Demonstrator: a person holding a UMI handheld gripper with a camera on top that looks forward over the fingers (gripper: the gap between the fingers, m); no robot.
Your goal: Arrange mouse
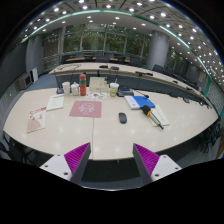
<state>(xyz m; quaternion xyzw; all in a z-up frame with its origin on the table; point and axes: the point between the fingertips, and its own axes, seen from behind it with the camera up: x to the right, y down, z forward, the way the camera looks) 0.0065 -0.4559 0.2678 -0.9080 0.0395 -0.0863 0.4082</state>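
**Still well short of the mouse: close the distance first**

Nearest, the gripper [112, 160] hangs with its two fingers spread wide and nothing between them; the magenta pads [76, 155] face each other across an empty gap, above the near edge of the pale table [100, 135]. So it is open and holding nothing.

Just beyond that bare stretch of table, ahead of the fingers and a touch toward the right one, lies the mouse [123, 118], a small dark shape sitting alone, well apart from the fingers. Its exact orientation is too small to tell.

To do this step well, I would judge that the approach should run straight forward and down over the clear tabletop, keeping the fingers wide until the mouse sits squarely between them, then closing across its narrower sides.

Farther out, the reddish mat [85, 108] lies ahead of the left finger, beside the mouse; it looks a likely place for the mouse, though that is a guess. The blue item and papers [143, 101] lie beyond the right finger, and the cups and bottles [84, 86] stand farther back; all should be avoided.
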